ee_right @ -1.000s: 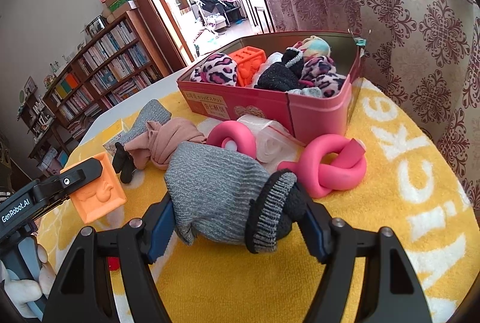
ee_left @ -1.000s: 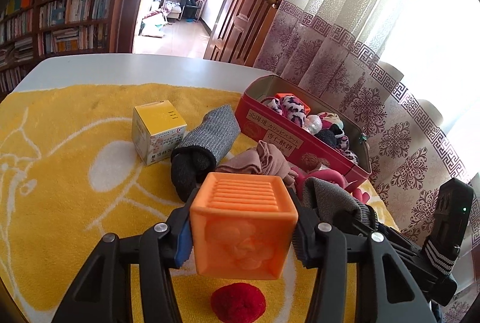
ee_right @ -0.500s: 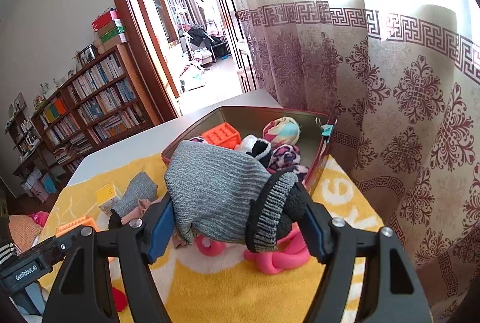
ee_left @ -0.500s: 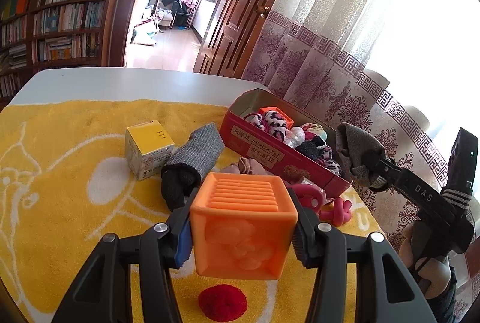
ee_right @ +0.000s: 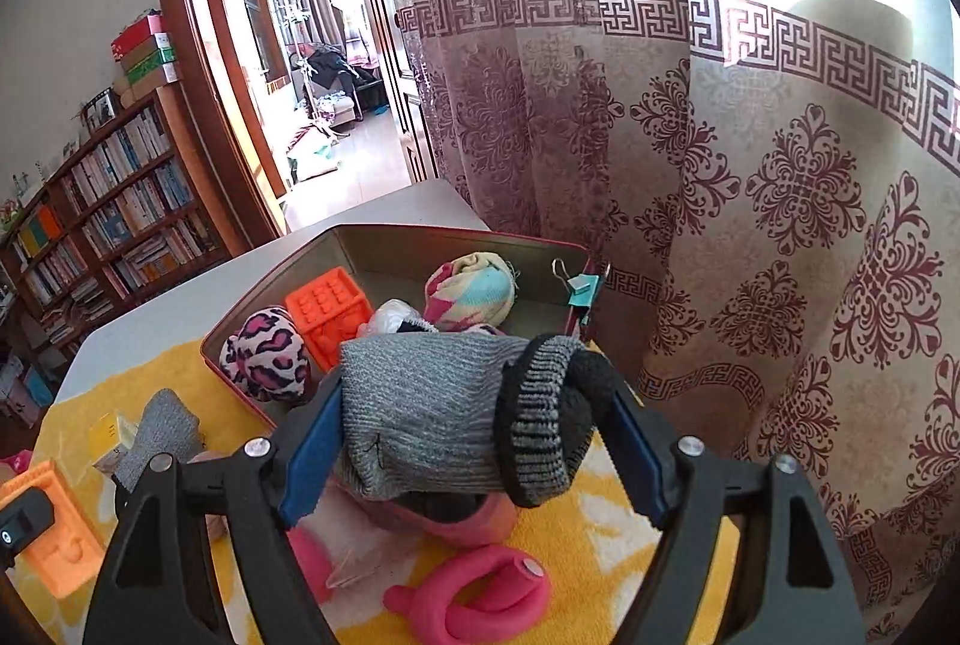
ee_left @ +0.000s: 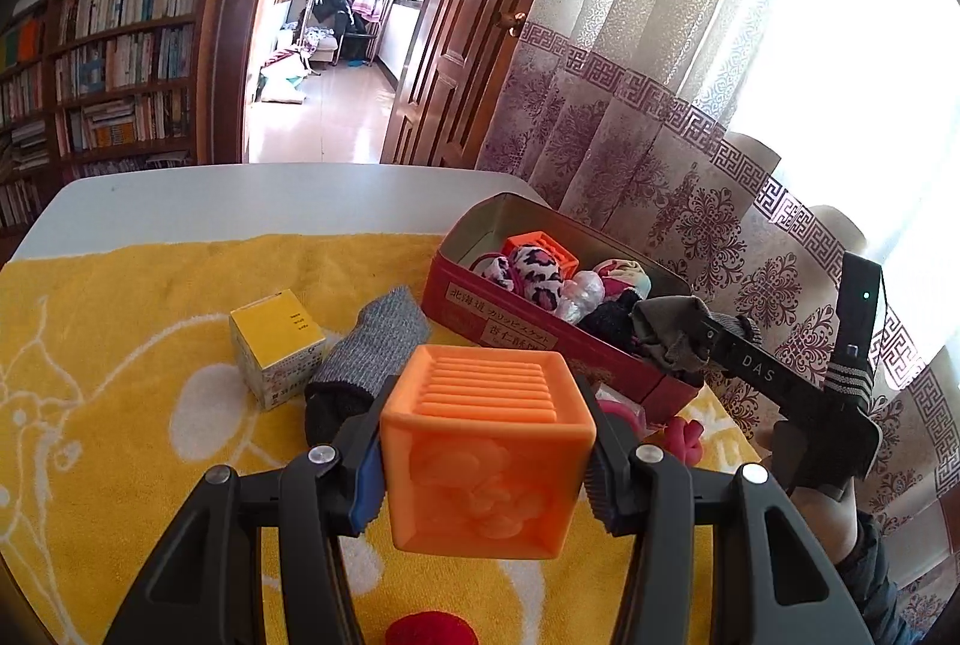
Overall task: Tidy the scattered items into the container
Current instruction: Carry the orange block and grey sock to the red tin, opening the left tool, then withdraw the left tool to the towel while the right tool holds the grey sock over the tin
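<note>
Grey knit, the rolled sock (ee_right: 456, 417) is clenched crosswise between the right gripper (ee_right: 474, 441) jaws, hanging over the near end of the red tin (ee_left: 510, 327), which lies just ahead and below; its long axis runs away toward the curtain. That arm is the nearer one. Left gripper (ee_left: 486, 465) is clamped on the orange cube (ee_left: 486, 453), above the yellow towel (ee_left: 120, 405), short of the tin's long side.
</note>
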`<state>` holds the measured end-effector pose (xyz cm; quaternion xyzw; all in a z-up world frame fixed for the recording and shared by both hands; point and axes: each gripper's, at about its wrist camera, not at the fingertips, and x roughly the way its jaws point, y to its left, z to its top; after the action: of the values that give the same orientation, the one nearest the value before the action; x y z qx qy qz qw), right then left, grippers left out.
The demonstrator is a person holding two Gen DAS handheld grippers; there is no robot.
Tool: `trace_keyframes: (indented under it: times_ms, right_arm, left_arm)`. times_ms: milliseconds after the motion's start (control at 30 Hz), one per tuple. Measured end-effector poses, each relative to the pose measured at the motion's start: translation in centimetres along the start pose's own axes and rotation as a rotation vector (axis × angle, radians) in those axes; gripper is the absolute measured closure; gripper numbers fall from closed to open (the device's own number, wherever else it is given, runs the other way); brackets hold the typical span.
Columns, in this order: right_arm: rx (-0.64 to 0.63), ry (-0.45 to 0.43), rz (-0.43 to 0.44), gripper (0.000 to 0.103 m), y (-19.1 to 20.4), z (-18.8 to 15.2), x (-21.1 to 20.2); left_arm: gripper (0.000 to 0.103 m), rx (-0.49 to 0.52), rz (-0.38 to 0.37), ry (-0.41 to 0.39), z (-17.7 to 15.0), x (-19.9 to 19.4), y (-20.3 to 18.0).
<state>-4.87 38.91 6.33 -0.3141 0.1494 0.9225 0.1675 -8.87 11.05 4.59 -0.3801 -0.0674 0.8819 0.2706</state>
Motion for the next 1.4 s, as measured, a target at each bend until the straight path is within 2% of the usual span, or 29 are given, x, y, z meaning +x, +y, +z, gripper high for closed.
trace_keyframes:
  times_ms: [200, 433, 767, 800, 867, 900, 933, 1400]
  right_arm:
    - [0.005, -0.023, 0.015, 0.02, -0.2, -0.5, -0.3]
    - [0.054, -0.044, 0.043, 0.02, -1.2, -0.6, -0.6]
    - [0.05, -0.051, 0.052, 0.02, -1.4, -0.6, -0.3]
    - [0.05, -0.051, 0.052, 0.02, -1.4, -0.6, -0.3]
    - [0.047, -0.051, 0.05, 0.02, -1.4, -0.6, -0.3]
    - [0.045, -0.052, 0.049, 0.02, -1.3, -0.6, -0.4]
    - [0.043, -0.052, 0.047, 0.02, -1.3, -0.6, -0.4]
    - [0.033, -0.073, 0.045, 0.02, -1.1, -0.9, -0.7]
  left_arm:
    - [0.049, 0.051, -0.012, -0.01, 3.0, 2.0, -2.6]
    - [0.049, 0.059, -0.045, 0.004, 6.6, 6.0, -5.3]
    - [0.048, 0.064, -0.063, 0.065, 9.1, 12.5, -8.0]
    - [0.047, 0.067, -0.066, 0.077, 9.1, 13.0, -8.2]
    - [0.033, 0.062, -0.061, 0.096, 9.0, 13.7, -8.2]
    - [0.023, 0.054, -0.057, 0.09, 8.9, 13.7, -8.1]
    - [0.022, 0.047, -0.053, 0.079, 8.8, 13.5, -7.9]
    - [0.022, 0.052, 0.003, 0.056, 6.5, 8.4, -5.2]
